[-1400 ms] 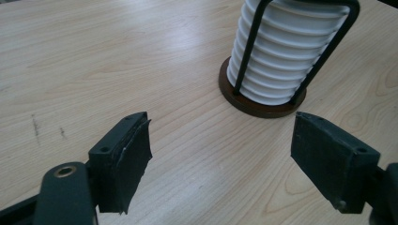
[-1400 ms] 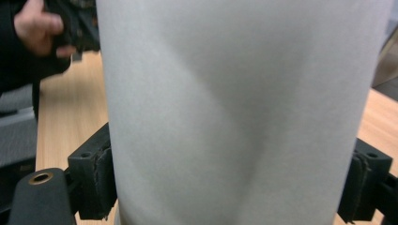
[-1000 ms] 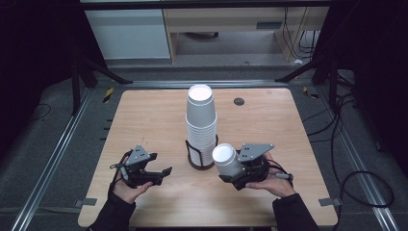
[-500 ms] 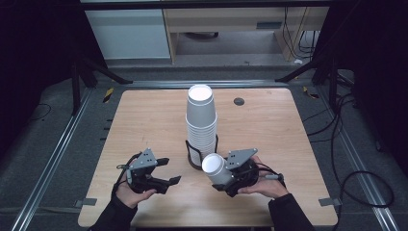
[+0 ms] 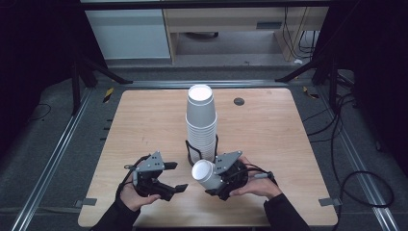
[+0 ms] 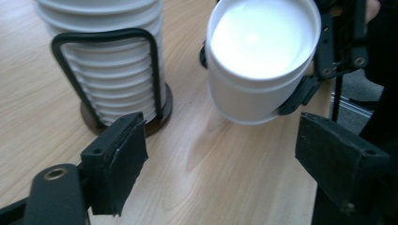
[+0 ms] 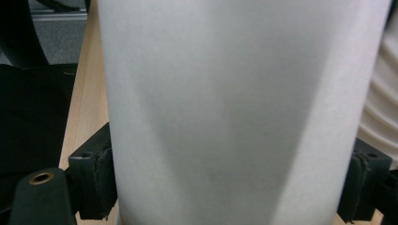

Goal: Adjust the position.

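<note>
A tall stack of white cups [image 5: 201,120] stands in a black wire holder [image 5: 190,150] near the middle of the wooden table [image 5: 139,125]. My right gripper [image 5: 217,180] is shut on a single white cup [image 5: 204,173], held tilted with its open mouth toward the left gripper. In the right gripper view the cup's wall [image 7: 244,108] sits between both pads. My left gripper [image 5: 173,177] is open, its jaws wide apart and pointing at that cup. In the left gripper view the cup [image 6: 260,61] hangs just beyond the pads [image 6: 117,161], beside the stack [image 6: 108,61].
A small dark round disc [image 5: 238,101] lies on the table's far right part. Metal rails [image 5: 53,154] run along both sides of the table, cables [image 5: 351,168] trail on the floor at the right, and cabinets [image 5: 130,29] stand behind the far edge.
The right gripper carried the single cup left and forward, turning its mouth toward the left gripper. The left gripper shifted right, closer to the cup, staying open.
</note>
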Available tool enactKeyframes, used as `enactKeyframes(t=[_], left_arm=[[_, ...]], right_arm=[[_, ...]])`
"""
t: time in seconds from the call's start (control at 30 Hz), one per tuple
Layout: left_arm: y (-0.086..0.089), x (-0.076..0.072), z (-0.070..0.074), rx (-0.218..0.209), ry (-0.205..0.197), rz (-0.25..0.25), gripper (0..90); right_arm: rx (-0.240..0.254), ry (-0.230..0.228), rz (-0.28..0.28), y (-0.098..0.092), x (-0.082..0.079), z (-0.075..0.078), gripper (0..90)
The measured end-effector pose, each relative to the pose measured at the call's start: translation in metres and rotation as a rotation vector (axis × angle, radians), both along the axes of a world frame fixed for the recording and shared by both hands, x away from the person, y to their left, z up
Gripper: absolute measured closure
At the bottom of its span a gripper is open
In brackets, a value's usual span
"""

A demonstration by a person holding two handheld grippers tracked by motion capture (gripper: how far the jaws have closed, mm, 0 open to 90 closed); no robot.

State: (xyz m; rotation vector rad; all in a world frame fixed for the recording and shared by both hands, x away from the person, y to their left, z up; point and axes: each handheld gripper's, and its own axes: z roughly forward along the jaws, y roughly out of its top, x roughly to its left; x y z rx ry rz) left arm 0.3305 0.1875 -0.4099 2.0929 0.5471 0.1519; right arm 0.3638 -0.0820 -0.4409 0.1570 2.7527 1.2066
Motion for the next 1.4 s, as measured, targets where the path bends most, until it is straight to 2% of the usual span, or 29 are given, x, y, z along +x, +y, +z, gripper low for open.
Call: enactKeyframes(t=[0.1,0.27,0.33,0.43,0.6,0.67,0.73,1.03,1.4], left_arm=[[-0.005,-0.001,0.001,-0.001,0.013,-0.028,14.8],[-0.009,0.000,0.003,0.008,0.025,-0.038,13.5],[-0.012,0.000,0.004,0.007,0.028,-0.046,12.9],[-0.015,0.000,0.004,0.015,0.031,-0.055,12.6],[-0.019,0.002,0.003,0.019,0.039,-0.062,12.5],[-0.023,0.002,0.003,0.028,0.040,-0.066,12.7],[-0.025,0.003,0.002,0.040,0.038,-0.062,13.0],[-0.027,0.007,-0.002,0.049,0.064,-0.052,15.5],[-0.027,0.007,-0.003,0.055,0.073,-0.044,20.5]], right_arm=[[-0.014,-0.003,0.017,0.005,-0.001,-0.001,14.4],[-0.030,-0.007,0.031,0.011,-0.001,0.000,14.4],[-0.040,-0.014,0.059,0.021,-0.001,0.002,14.4],[-0.062,-0.020,0.068,0.028,-0.002,0.003,14.4],[-0.065,-0.023,0.082,0.035,-0.002,0.003,14.4],[-0.089,-0.029,0.088,0.040,-0.002,0.003,14.3],[-0.091,-0.032,0.091,0.042,-0.002,0.003,14.3],[-0.084,-0.034,0.093,0.047,-0.003,0.003,14.3],[-0.085,-0.034,0.093,0.049,-0.004,0.004,14.2]])
